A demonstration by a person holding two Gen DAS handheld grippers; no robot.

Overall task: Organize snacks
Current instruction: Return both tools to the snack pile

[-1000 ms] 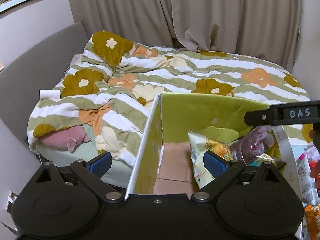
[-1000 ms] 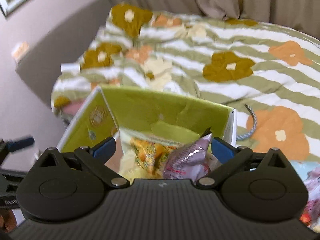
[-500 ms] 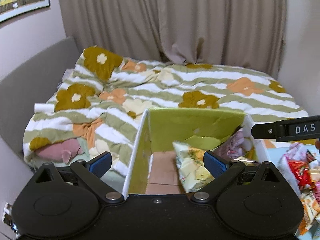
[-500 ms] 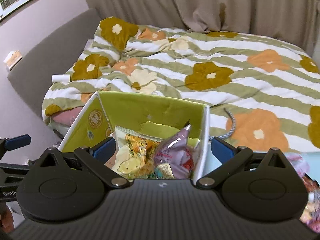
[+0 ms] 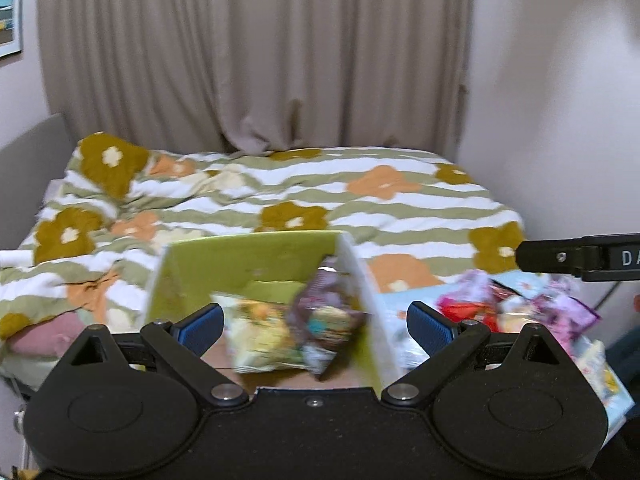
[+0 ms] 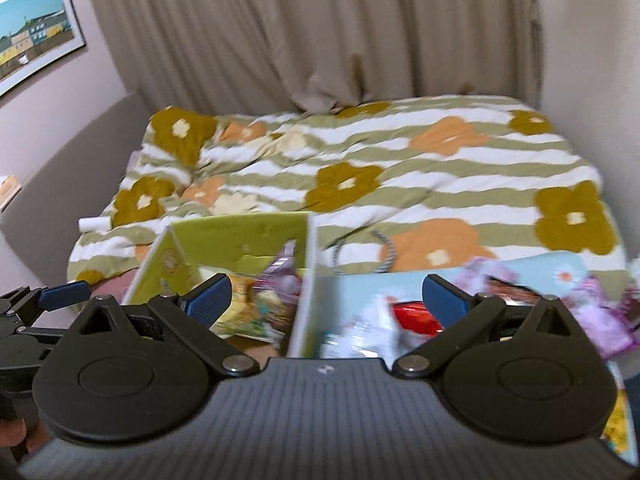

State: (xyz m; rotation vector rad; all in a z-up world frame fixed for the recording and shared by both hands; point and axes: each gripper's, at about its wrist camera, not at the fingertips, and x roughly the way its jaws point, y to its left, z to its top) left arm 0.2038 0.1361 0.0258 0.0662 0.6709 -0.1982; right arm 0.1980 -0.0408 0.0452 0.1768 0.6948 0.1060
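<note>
A green open cardboard box [image 5: 256, 256] stands ahead, also in the right wrist view [image 6: 240, 236]. It holds a yellow snack bag [image 5: 264, 332] and a purple snack bag [image 5: 328, 312]. More loose snack packets [image 5: 516, 308] lie in a pile to its right on a light blue surface [image 6: 560, 272]. My left gripper [image 5: 314, 324] is open and empty, held above the box. My right gripper [image 6: 326, 300] is open and empty, over the box's right wall. The frames are motion-blurred.
A bed with a green-striped flowered duvet [image 5: 320, 200] fills the room behind the box. Beige curtains [image 5: 256, 60] hang behind it. A grey headboard [image 6: 72, 168] runs along the left. A cable [image 6: 384, 252] lies on the duvet.
Both grippers have risen and pulled back to the right. The box now sits lower and more central in view, and the snack pile at the right has come into sight.
</note>
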